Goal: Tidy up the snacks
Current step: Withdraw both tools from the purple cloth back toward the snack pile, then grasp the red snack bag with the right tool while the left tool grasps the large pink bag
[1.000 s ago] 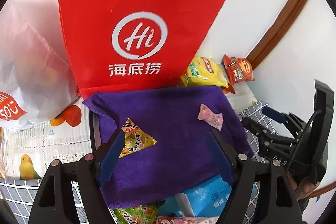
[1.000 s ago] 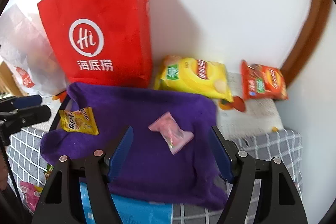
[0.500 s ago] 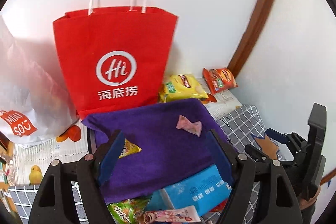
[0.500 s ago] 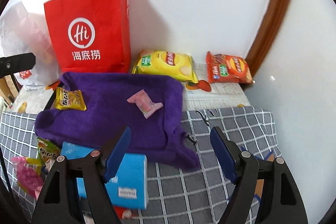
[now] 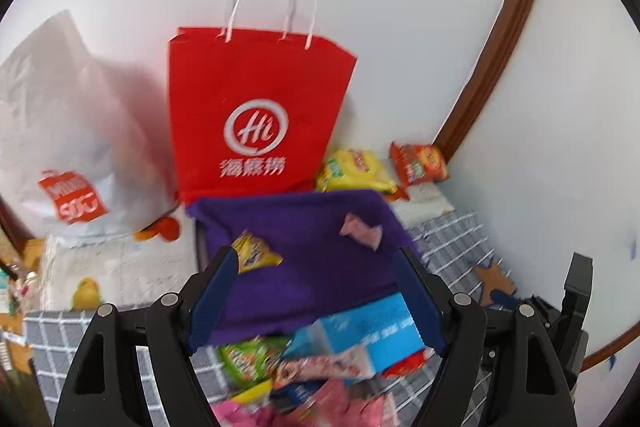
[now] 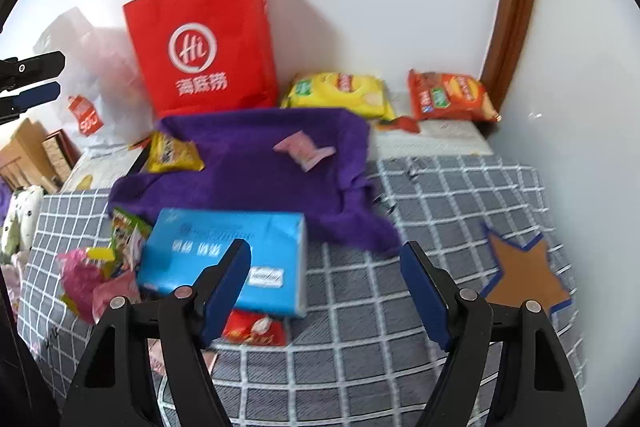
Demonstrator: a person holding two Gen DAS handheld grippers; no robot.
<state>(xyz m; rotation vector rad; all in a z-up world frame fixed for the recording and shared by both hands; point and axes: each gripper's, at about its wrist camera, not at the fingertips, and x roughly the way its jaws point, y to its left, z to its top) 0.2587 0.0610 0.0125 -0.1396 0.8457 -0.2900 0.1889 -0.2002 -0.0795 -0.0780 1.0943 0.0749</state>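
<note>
Both sets of fingers apart and empty, pulled back above the snack heap.

Blue box (image 6: 224,259) just beyond the right gripper (image 6: 326,291), toward its left finger, long axis crosswise; left gripper (image 5: 316,295) also over it. Pink candy (image 6: 304,151) on purple cloth (image 6: 248,179) now farther off than before; right fingers narrowed slightly, nothing between.

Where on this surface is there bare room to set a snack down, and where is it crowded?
Free: the checked cloth between the purple towel, the blue box and the star patch. The towel's middle is bare too, between the yellow packet and the pink candy. Crowded: the wrapper pile left of the box.
</note>
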